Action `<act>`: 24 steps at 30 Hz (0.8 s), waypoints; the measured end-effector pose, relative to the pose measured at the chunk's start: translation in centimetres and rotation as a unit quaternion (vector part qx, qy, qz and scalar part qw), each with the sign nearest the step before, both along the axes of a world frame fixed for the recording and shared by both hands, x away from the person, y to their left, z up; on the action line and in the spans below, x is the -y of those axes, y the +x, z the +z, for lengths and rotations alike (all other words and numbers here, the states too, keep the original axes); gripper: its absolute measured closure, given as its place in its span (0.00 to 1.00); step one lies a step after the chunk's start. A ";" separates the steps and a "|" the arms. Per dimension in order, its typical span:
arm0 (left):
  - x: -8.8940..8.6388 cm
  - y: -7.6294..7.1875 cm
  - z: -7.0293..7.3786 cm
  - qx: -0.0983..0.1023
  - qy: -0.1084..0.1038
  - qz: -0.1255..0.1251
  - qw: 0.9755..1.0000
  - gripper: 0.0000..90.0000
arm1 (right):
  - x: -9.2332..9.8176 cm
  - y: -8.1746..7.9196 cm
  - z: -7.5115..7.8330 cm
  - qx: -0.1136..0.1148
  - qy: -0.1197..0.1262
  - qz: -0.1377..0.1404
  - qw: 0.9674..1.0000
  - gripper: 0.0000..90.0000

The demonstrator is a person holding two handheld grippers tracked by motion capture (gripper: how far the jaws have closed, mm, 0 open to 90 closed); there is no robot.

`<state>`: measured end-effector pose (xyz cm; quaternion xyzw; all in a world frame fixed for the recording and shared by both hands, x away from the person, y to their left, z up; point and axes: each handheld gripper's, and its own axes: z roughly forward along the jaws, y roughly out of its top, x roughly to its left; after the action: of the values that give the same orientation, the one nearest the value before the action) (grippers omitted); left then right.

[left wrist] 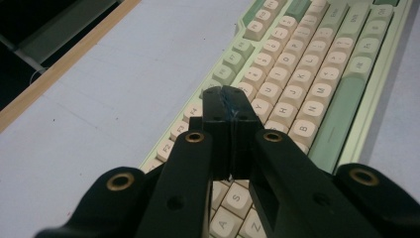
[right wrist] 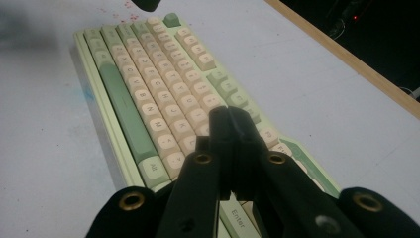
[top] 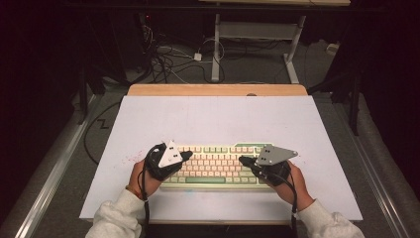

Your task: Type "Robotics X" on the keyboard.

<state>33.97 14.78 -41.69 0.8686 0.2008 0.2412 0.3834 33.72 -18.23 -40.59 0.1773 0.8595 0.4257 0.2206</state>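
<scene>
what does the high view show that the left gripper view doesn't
High view alone: the whole keyboard from above, the person's right gripper shut over its right half, both sleeves, the table's wooden far edge, and cables on the floor beyond.

Left gripper view alone: legends on single keys, such as the B key, and the pale green space bar seen up close.

Both: the keyboard on the white table top, and the left gripper with its jaws closed together above the keys, holding nothing.
</scene>
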 end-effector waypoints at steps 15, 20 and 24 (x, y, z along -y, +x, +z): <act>-3.2 -2.0 -0.4 0.009 -0.014 0.020 1.000 0.96 | -0.9 0.5 -0.1 -0.006 -0.002 0.006 1.000 1.00; -3.9 -2.4 -0.7 0.005 -0.016 0.023 1.000 0.96 | -1.8 0.8 -0.4 -0.012 -0.006 0.011 1.000 1.00; -4.2 -2.6 -1.0 0.001 -0.013 0.026 1.000 0.96 | -2.6 1.1 -0.7 -0.015 -0.011 0.015 1.000 1.00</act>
<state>31.39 18.95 -42.73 0.8577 0.2261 0.2492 0.3888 34.86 -15.67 -41.31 0.1685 0.8699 0.4165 0.2035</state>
